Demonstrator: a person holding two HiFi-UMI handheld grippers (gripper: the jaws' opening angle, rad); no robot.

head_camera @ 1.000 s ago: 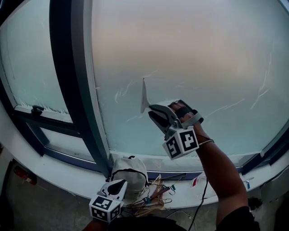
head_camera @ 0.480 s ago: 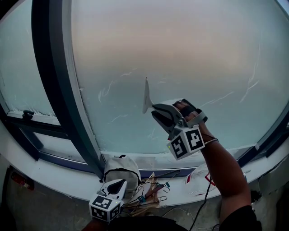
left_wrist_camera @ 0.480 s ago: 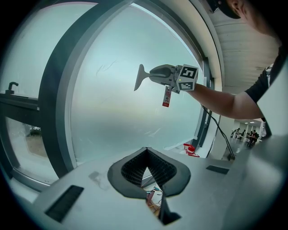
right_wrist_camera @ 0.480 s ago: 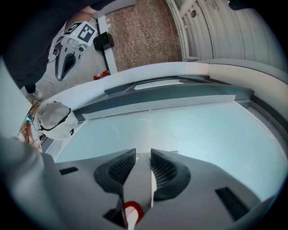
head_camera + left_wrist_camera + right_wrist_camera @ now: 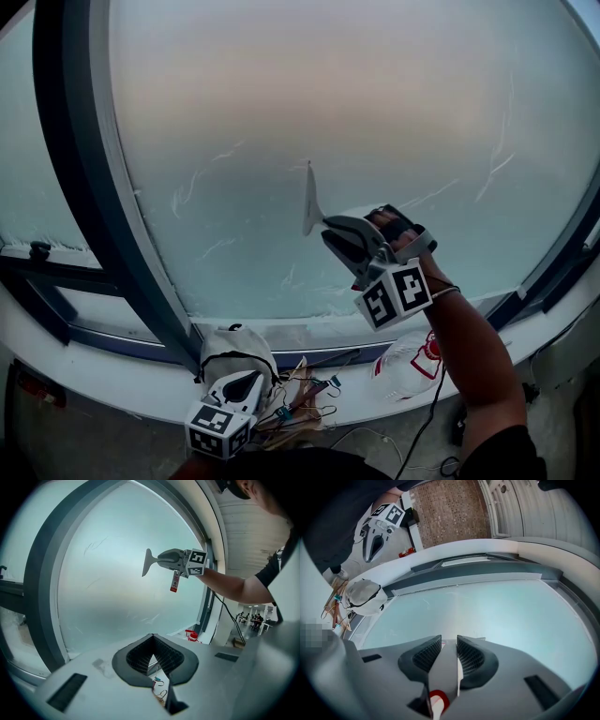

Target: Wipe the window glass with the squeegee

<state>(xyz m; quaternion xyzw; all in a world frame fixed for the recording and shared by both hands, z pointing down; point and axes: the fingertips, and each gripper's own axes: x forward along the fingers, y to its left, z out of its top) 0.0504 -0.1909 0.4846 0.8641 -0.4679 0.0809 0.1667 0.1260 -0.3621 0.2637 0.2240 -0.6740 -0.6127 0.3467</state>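
Up against the window glass (image 5: 328, 103), the right gripper (image 5: 330, 228) has its jaws clamped on the pale handle of the squeegee (image 5: 309, 202). The blade stands upright just beyond the jaw tips, edge to the pane. A red tag (image 5: 174, 582) hangs beneath, its print too small to read. Low and well apart, the left gripper (image 5: 249, 380) has its jaws pressed together, empty.
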